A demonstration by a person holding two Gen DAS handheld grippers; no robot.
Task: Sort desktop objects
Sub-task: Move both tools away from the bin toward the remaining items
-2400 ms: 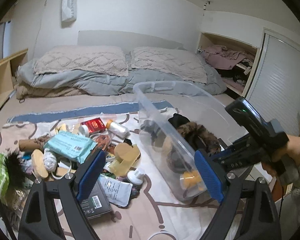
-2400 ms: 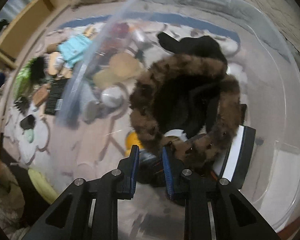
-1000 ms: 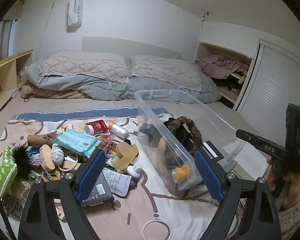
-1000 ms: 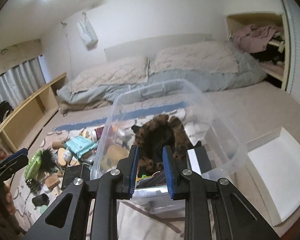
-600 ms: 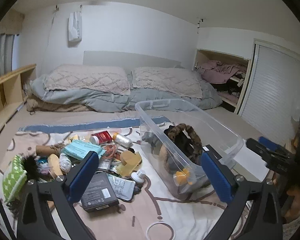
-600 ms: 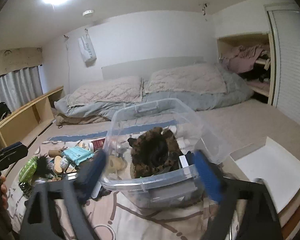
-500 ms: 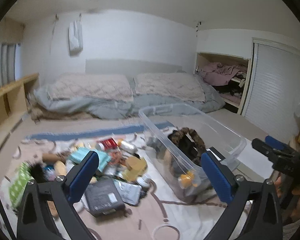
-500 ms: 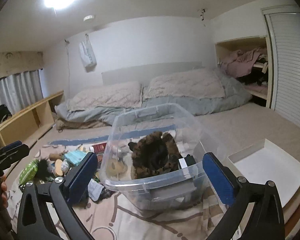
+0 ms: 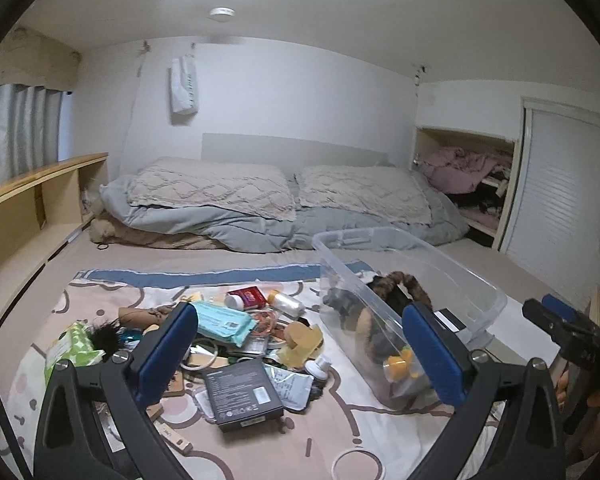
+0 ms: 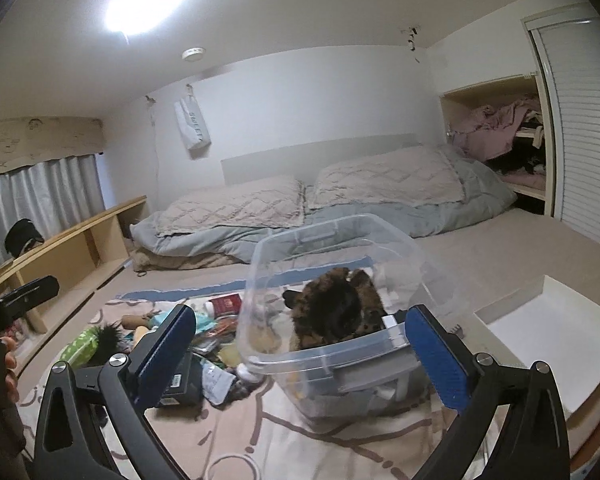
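"SWEET" is read, running lengthwise in grey capitals, on the white bag [image 10: 193, 125] hung on the back wall. Print on the black box [image 9: 242, 394] and teal pack [image 9: 224, 322] is too small to be read.

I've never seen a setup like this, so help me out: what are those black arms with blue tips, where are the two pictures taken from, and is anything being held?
There is no robot. A person holds a two-finger gripper in each hand, each with a camera looking along its fingers. One picture is from the left gripper, the other from the right gripper. The blue tips are their pads. Both stand open, holding nothing. On the patterned cloth lie a clutter pile and a clear bin with some things already inside.
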